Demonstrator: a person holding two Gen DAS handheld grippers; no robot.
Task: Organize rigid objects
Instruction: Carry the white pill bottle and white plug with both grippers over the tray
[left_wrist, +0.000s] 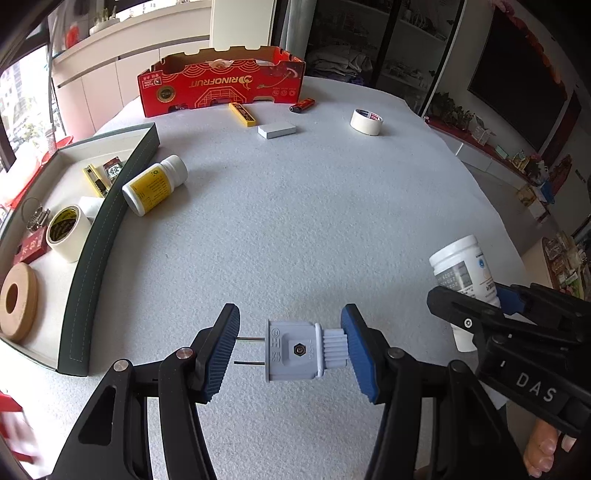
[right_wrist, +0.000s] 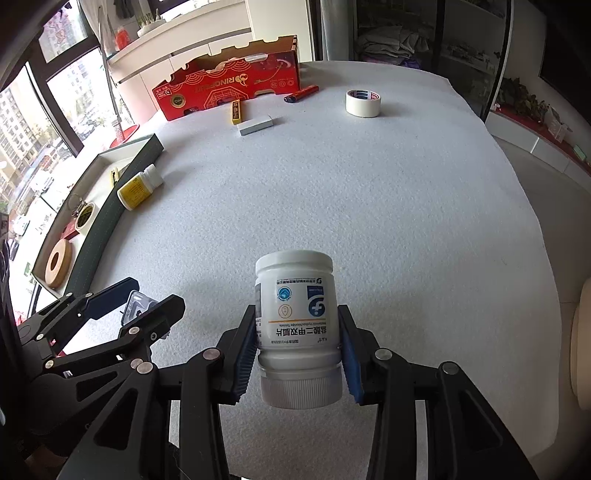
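Left gripper (left_wrist: 290, 349) has a grey-white electrical plug (left_wrist: 295, 350) between its blue pads, held end to end: the prongs point at the left pad and the ribbed cord end meets the right pad. Whether the prong tips actually touch the pad cannot be told from this view, so the grip may be loose. Right gripper (right_wrist: 298, 356) is closed on a white pill bottle (right_wrist: 296, 321) held upside down, its ribbed cap toward the camera and the pads pressing the label sides, a firm hold suited to carrying. Both items appear lifted off the white felt table (left_wrist: 314, 221), presumably for transfer. Further left sits the green-edged tray (left_wrist: 99, 243), already holding a wooden ring (left_wrist: 18, 301) and a tape roll (left_wrist: 68, 232), so it looks like the collection point. A yellow-labelled bottle (left_wrist: 153, 188) lies on its side against the tray's outer wall, not yet inside. Farthest off, near the red carton (left_wrist: 221, 85), a white box (left_wrist: 277, 130), a yellow bar (left_wrist: 242, 113), a lighter (left_wrist: 302, 106) and a second tape roll (left_wrist: 366, 122) await sorting.
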